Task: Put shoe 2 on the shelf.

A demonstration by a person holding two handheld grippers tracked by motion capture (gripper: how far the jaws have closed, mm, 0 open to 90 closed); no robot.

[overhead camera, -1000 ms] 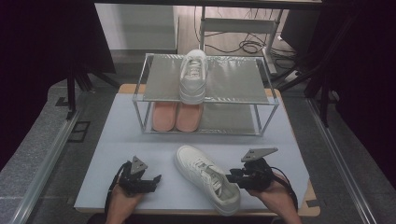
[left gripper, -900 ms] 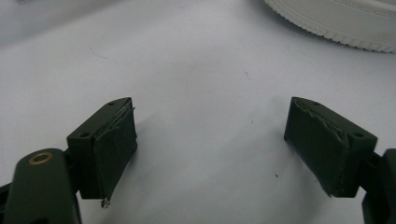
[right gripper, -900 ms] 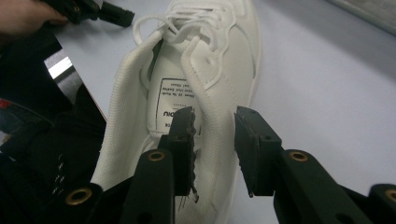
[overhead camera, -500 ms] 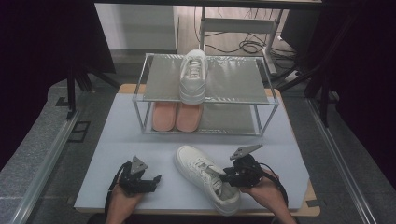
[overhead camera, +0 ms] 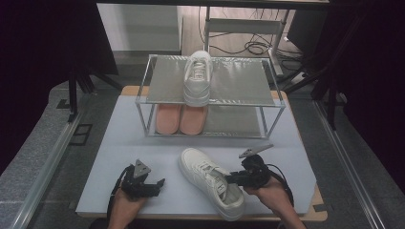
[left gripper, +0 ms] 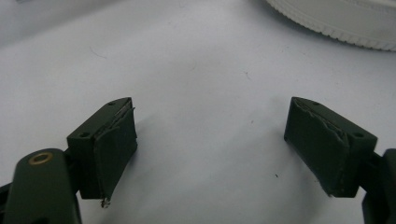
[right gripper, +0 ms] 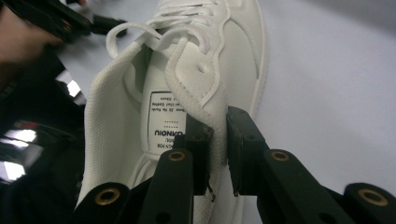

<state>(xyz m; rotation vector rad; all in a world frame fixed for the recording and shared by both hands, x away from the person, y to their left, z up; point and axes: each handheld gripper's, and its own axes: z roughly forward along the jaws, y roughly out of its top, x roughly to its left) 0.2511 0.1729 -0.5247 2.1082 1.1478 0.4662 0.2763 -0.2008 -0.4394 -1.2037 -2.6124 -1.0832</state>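
White shoe lies on the grey table in front of the shoe rack, toe pointing toward the rack, heel near the table's front edge.

Right gripper at the shoe's right side, by the collar. In the right gripper view its jaws have just been closing and now pinch the shoe's side wall at the opening: one jaw inside the shoe, the other outside, pads pressed on the wall. Tongue label and laces show beyond the jaws.

Left gripper to the left of the shoe, apart from it, low at the table. Jaws stand wide, nothing between them; the left gripper view shows bare table between the pads and the shoe's sole edge farther off.

On the rack: a second white shoe on the top shelf, toe toward the table's front. On the lower shelf, a pink pair, probably slippers; detail too poor to be sure.
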